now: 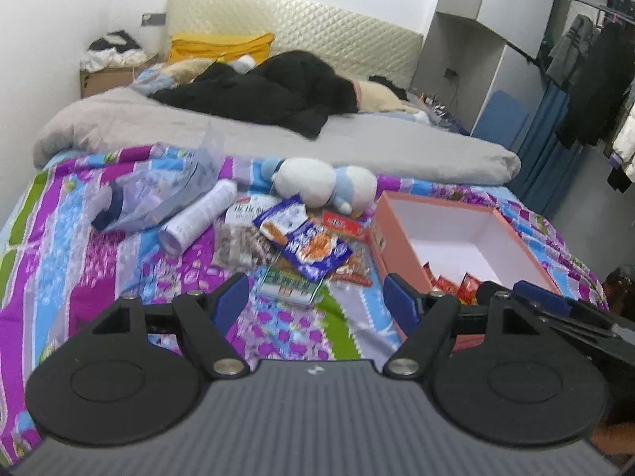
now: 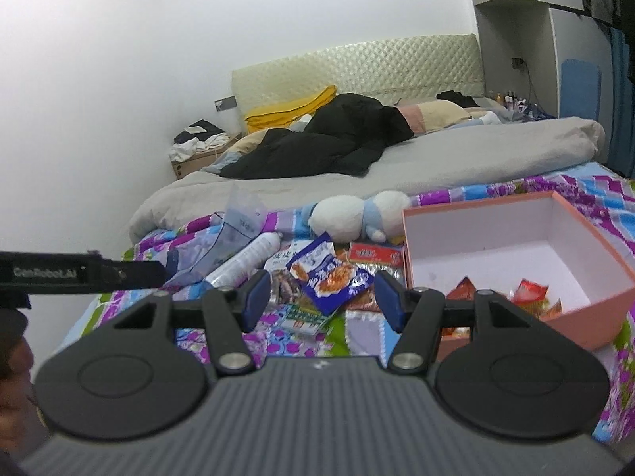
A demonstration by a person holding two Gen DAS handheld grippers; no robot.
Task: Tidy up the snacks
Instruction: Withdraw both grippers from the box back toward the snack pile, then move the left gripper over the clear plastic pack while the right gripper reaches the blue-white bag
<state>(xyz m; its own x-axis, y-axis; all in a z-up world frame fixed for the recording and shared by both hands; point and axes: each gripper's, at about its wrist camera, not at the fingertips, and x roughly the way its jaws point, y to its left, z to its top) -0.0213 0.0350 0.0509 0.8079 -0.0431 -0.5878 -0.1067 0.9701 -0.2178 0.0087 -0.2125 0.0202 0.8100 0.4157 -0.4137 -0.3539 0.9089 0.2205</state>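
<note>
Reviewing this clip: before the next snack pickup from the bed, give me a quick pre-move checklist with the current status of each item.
1. Left tool empty, jaws apart: ok.
2. Right tool empty, jaws apart: ok.
3. Pink box open, with room inside; a few red packets already lie in it: ok.
4. Blue snack packet on top of the pile, nothing covering it: ok.
5. Non-snacks beside the pile, the plush toy and white bottle, clear of the blue packet: ok.
6. Green packet free to lift: not ok, other packets overlap it.
</note>
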